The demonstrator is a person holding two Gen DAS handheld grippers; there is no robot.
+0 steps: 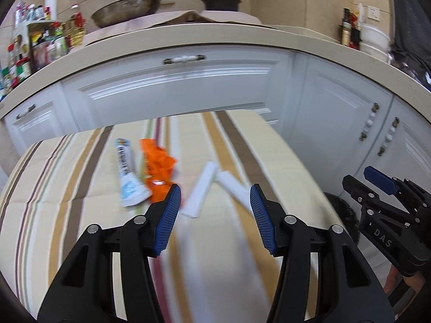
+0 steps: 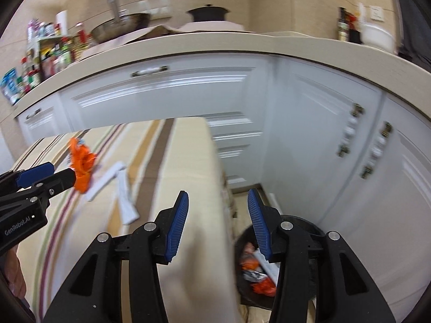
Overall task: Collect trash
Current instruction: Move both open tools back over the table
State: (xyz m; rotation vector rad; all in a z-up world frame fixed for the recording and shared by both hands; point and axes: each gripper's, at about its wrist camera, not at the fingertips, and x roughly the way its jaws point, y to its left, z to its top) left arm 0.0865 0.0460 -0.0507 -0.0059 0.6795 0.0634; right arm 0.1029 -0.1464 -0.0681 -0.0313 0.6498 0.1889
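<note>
On the striped tablecloth [image 1: 80, 215] lie a white and blue squeeze tube [image 1: 128, 173], a crumpled orange wrapper [image 1: 157, 168] and two white paper strips [image 1: 200, 189] [image 1: 233, 185]. My left gripper [image 1: 215, 202] is open and empty, just short of the strips. My right gripper [image 2: 217, 210] is open and empty, over the table's right edge above a black trash bin [image 2: 309, 223] that holds wrappers. The orange wrapper [image 2: 82, 164] and a white strip [image 2: 126, 202] also show in the right wrist view, beside the left gripper [image 2: 45, 179].
White kitchen cabinets [image 1: 175, 91] and a beige counter [image 1: 188, 40] stand behind the table, with a wok [image 1: 126, 8], a black pot [image 1: 221, 1] and spice bottles [image 1: 35, 45]. The right gripper [image 1: 382, 188] shows at the right of the left wrist view. The bin stands on the floor right of the table.
</note>
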